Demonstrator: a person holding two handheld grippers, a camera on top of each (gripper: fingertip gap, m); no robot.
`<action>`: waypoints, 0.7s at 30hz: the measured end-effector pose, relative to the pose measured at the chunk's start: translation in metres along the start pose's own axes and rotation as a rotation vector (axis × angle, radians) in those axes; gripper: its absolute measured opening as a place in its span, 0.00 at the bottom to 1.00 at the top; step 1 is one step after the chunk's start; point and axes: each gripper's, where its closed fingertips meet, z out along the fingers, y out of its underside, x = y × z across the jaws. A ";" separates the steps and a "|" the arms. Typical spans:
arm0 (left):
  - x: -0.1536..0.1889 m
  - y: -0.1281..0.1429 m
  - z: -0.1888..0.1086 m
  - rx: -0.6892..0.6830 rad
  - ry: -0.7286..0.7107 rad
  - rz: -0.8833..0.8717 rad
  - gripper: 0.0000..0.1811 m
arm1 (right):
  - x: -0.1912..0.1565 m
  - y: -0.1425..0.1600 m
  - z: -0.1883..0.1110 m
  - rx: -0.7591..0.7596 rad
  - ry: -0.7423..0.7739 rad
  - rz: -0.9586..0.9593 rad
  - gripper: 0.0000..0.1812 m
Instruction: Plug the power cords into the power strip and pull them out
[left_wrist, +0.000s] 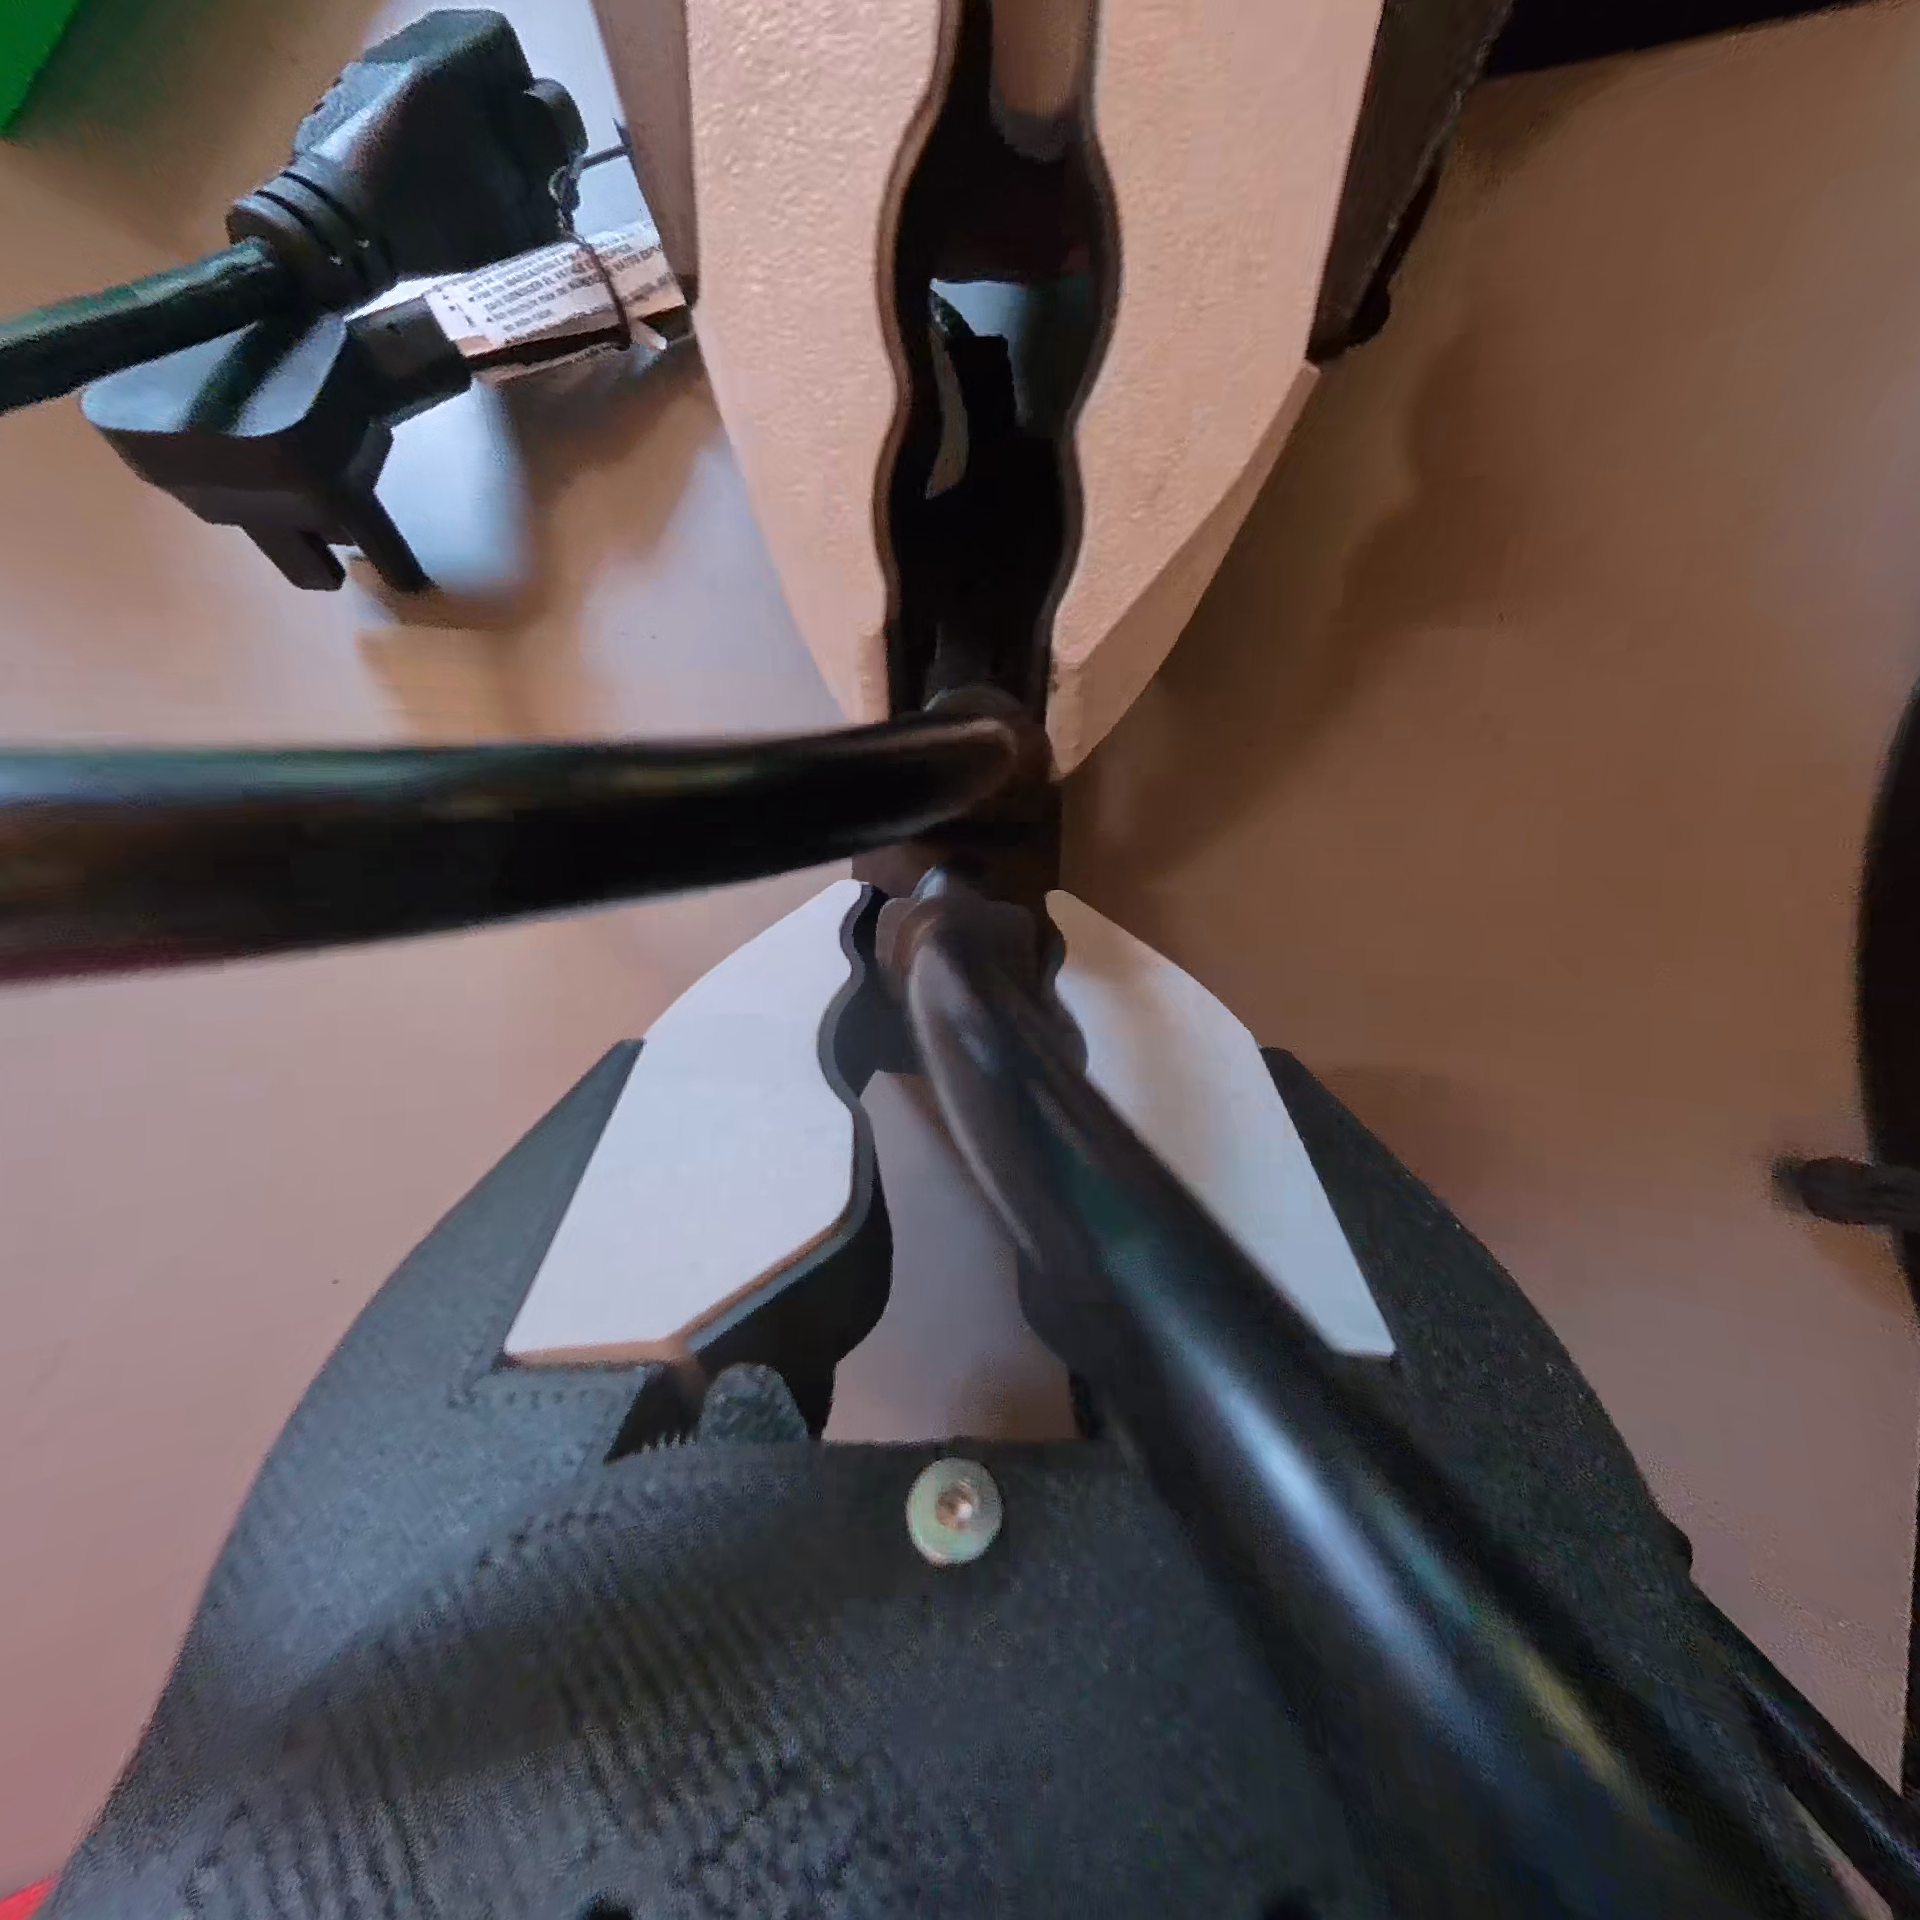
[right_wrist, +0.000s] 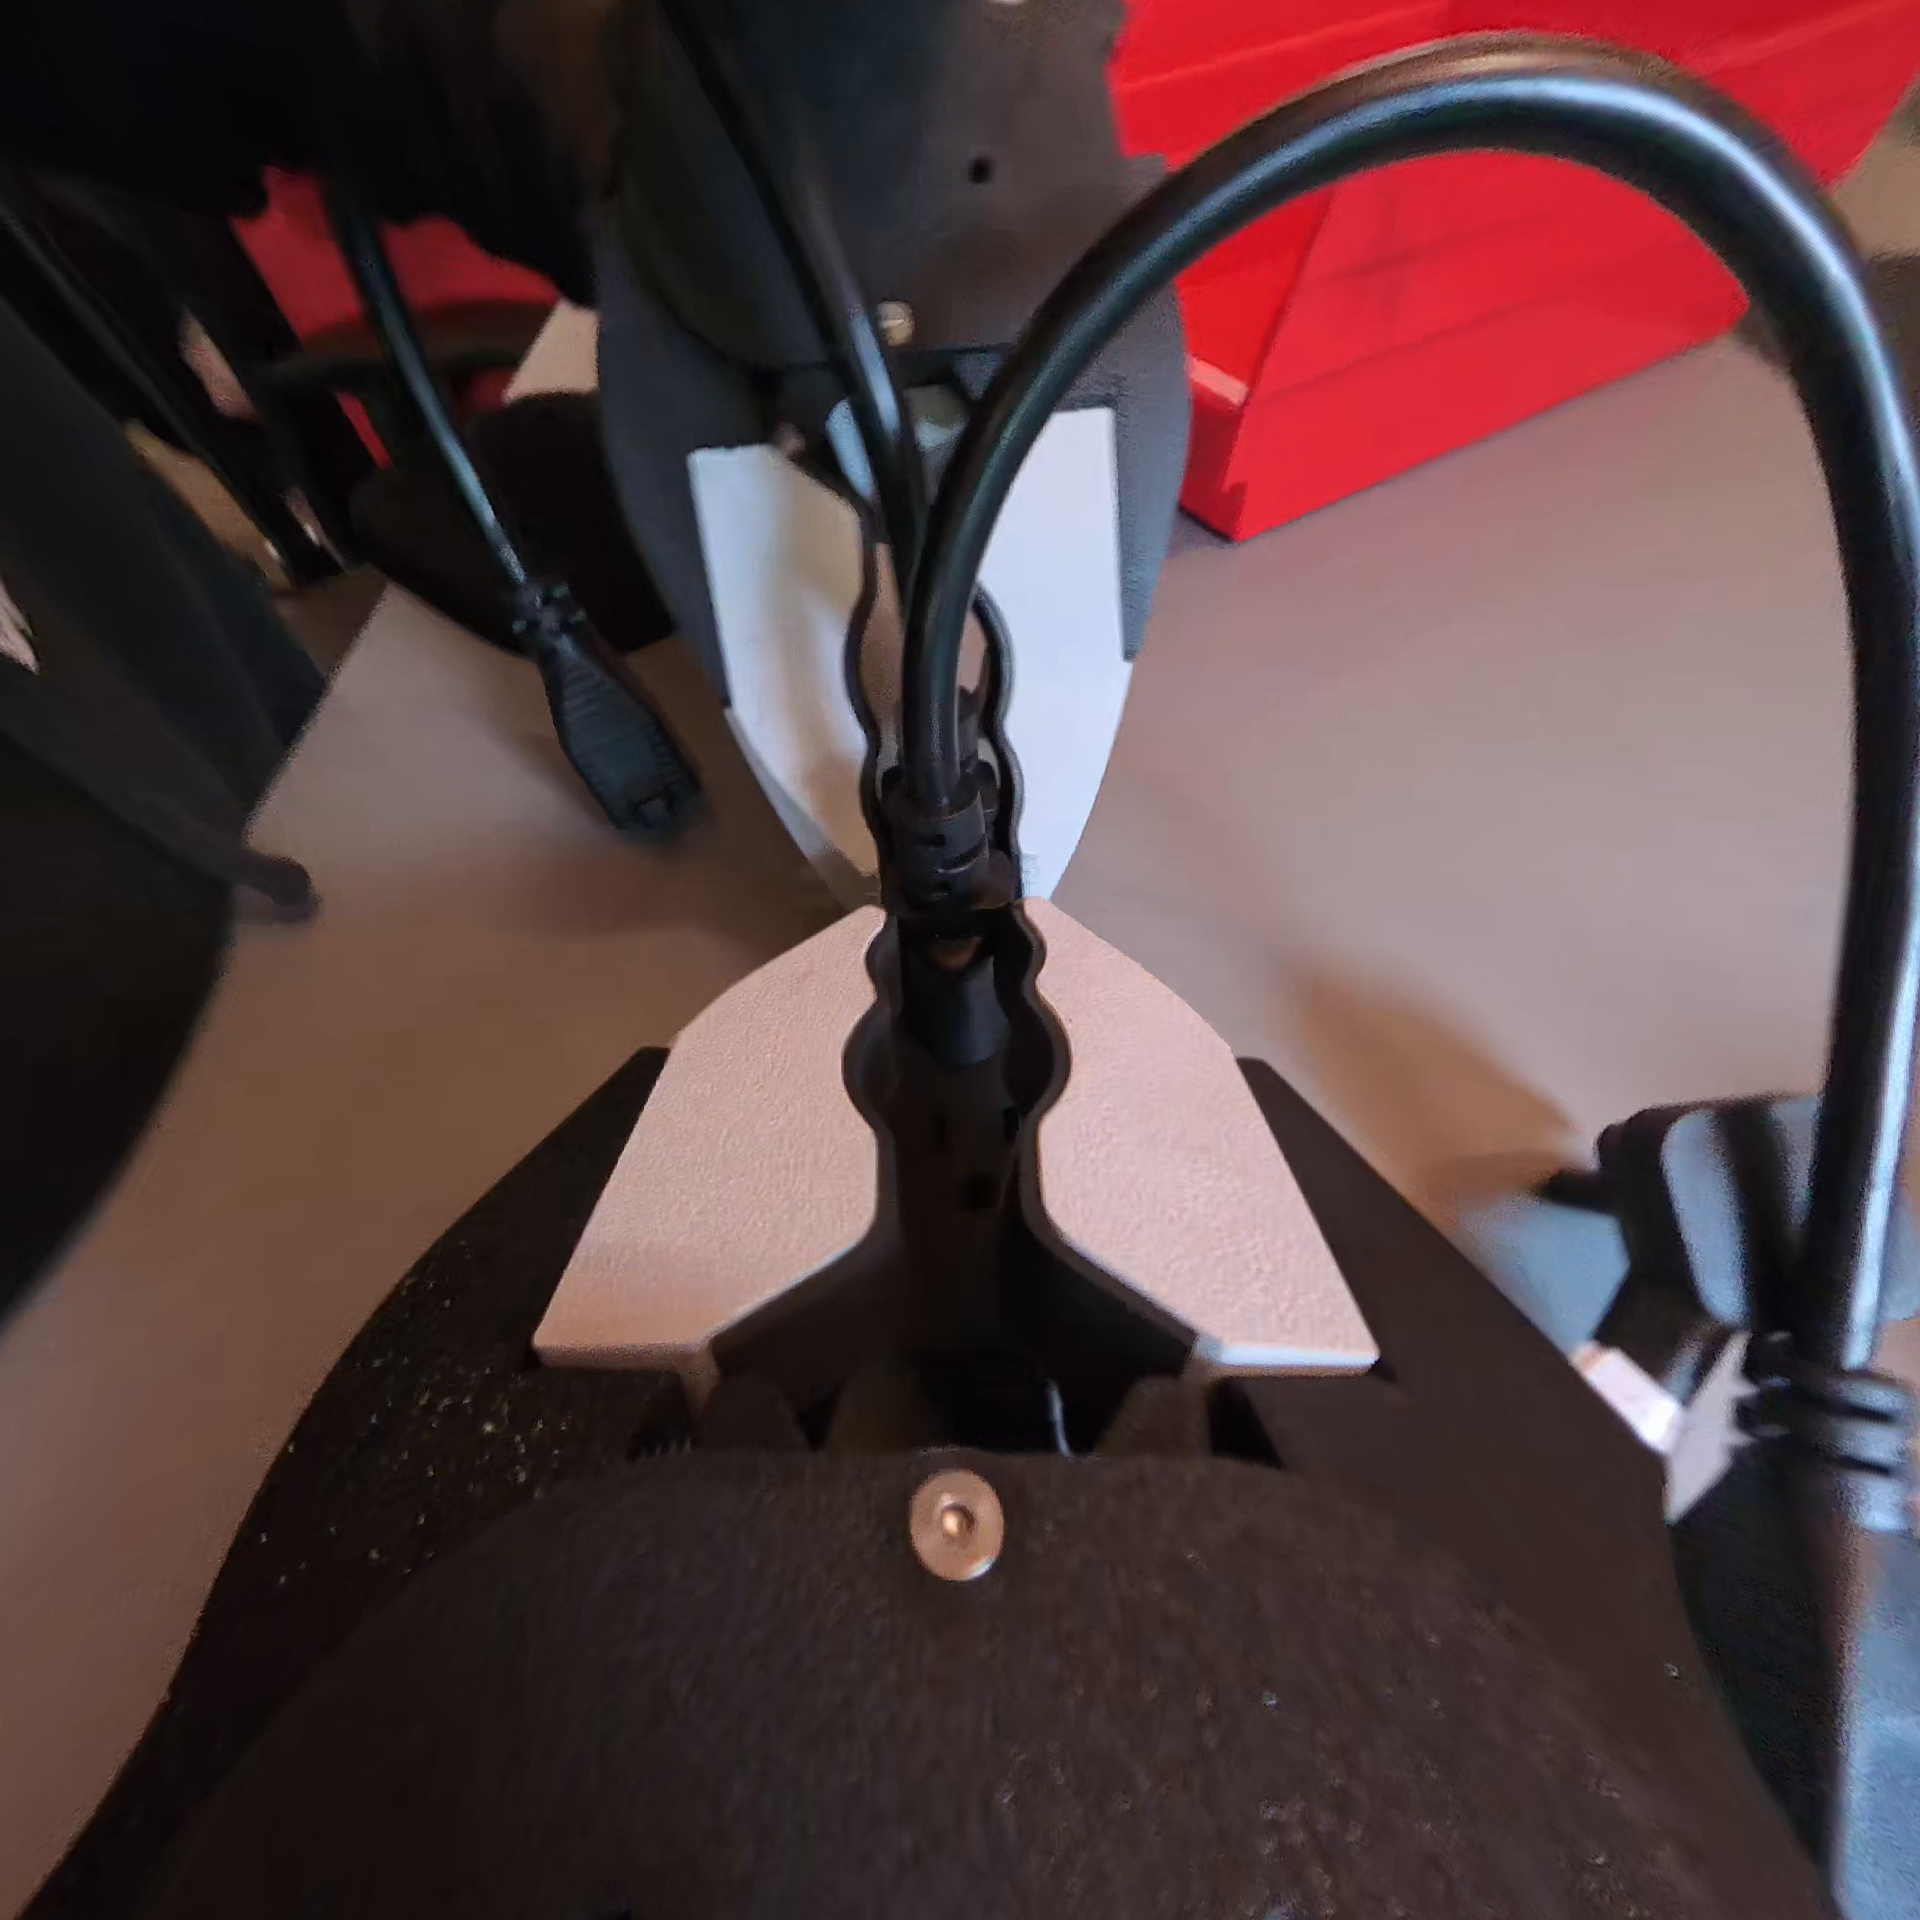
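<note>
Far left in the left wrist view: a loose black plug (left_wrist: 416, 135) with a paper tag (left_wrist: 540, 301), lying on the table (left_wrist: 312, 1143) beside a black block (left_wrist: 260, 436) of unclear kind. Not plugged into anything visible.

Moving toward the centre: a thick looping cord (left_wrist: 416, 821) running in from the left edge to the meeting point of the two tools. Left gripper (left_wrist: 961, 904) closed there, pads pinched on the end of a second cord (left_wrist: 1247, 1351) that trails back between its fingers. Facing it nose to nose, right gripper (left_wrist: 966, 738), likewise closed.

In the right wrist view, from the left: a spare cord end (right_wrist: 613, 727) near the table edge, untouched. At centre, the right tool clamped on a black connector (right_wrist: 951, 1008), tips almost touching the opposite tool. Further right, the looping cord arching high past a red box (right_wrist: 1455, 260) and dropping to a strain-relief collar (right_wrist: 1808, 1392) at the right edge.

No power strip recognisable in either view. Cannot tell whether the two held ends are mated or just apart. Judging from this: mid-cycle on one pair, with the loose plug and spare end seemingly not yet dealt with.
</note>
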 end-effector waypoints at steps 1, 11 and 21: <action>0.000 0.000 0.000 -0.006 -0.010 0.013 0.15 | 0.001 0.000 0.000 0.009 -0.023 0.071 0.09; 0.008 0.001 -0.001 -0.008 0.029 0.032 0.15 | -0.009 -0.003 0.000 0.033 -0.056 -0.007 0.08; 0.010 0.001 0.000 0.001 0.019 0.045 0.15 | -0.011 -0.004 -0.001 0.052 -0.069 0.027 0.08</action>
